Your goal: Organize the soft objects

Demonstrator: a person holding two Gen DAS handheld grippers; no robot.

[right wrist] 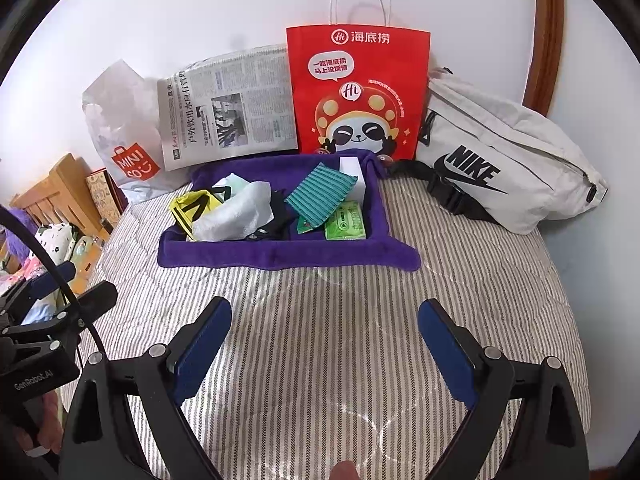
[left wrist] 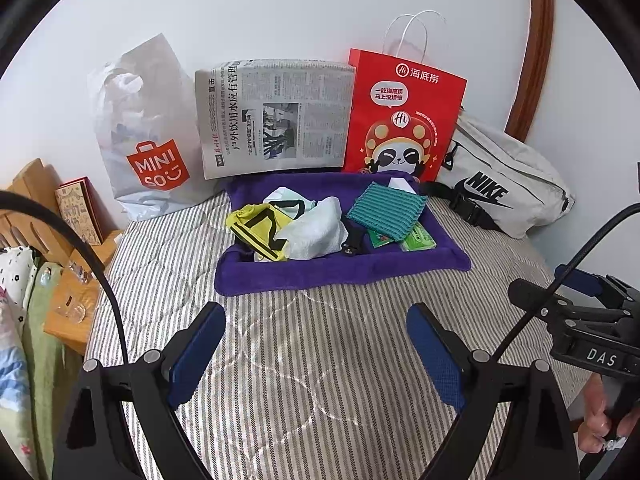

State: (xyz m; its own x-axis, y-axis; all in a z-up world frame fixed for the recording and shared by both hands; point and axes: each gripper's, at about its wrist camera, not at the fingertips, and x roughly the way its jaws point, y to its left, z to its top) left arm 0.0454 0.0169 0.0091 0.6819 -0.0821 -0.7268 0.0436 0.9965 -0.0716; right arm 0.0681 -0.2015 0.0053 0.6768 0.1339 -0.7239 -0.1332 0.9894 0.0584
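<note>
Hovering over striped bedding (left wrist: 320,360), L tongs (left wrist: 316,320) & R tongs (right wrist: 325,316) gape wide, both empty.

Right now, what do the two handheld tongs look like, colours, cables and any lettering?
Both are matte black frames with silver pivot bolts and flat dark blue textured pads. The left tongs have a black cable arcing past on their left. The right tongs show white "DAS" lettering on the body in the left view; the left body reads "GenRobot.AI" in the right view. No sleeves are visible.
</note>
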